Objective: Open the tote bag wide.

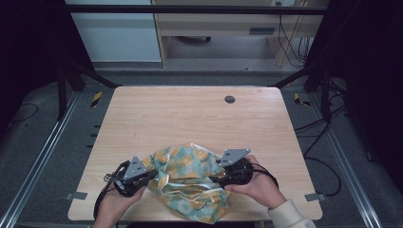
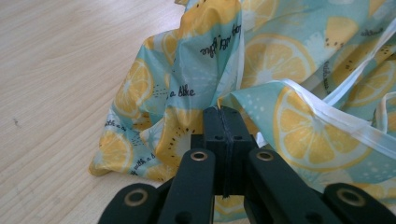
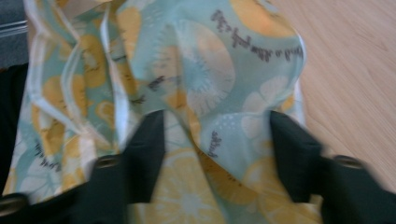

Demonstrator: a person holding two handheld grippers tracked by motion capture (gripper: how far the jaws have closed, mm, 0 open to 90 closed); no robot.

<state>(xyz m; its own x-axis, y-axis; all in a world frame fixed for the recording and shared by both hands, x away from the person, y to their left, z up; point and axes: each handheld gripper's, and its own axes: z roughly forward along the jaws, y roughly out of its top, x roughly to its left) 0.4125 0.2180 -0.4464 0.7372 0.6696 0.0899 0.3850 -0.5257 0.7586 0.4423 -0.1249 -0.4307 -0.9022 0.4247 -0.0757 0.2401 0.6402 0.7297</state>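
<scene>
A crumpled teal cloth printed with yellow lemon slices and edged in white tape [image 1: 190,180] lies near the table's front edge. My left gripper [image 1: 153,175] is at its left side. In the left gripper view its jaws [image 2: 223,116] are pressed together on a fold of the cloth [image 2: 280,56]. My right gripper [image 1: 217,179] is at the cloth's right side. In the right gripper view its jaws [image 3: 217,135] stand apart, and the cloth [image 3: 210,60] bulges loosely between them and drapes over them.
The wooden table [image 1: 190,114] has a small dark round grommet [image 1: 229,99] near its far edge. Metal rails and dark frame struts run along both sides of the table, and cables lie on the floor to the right.
</scene>
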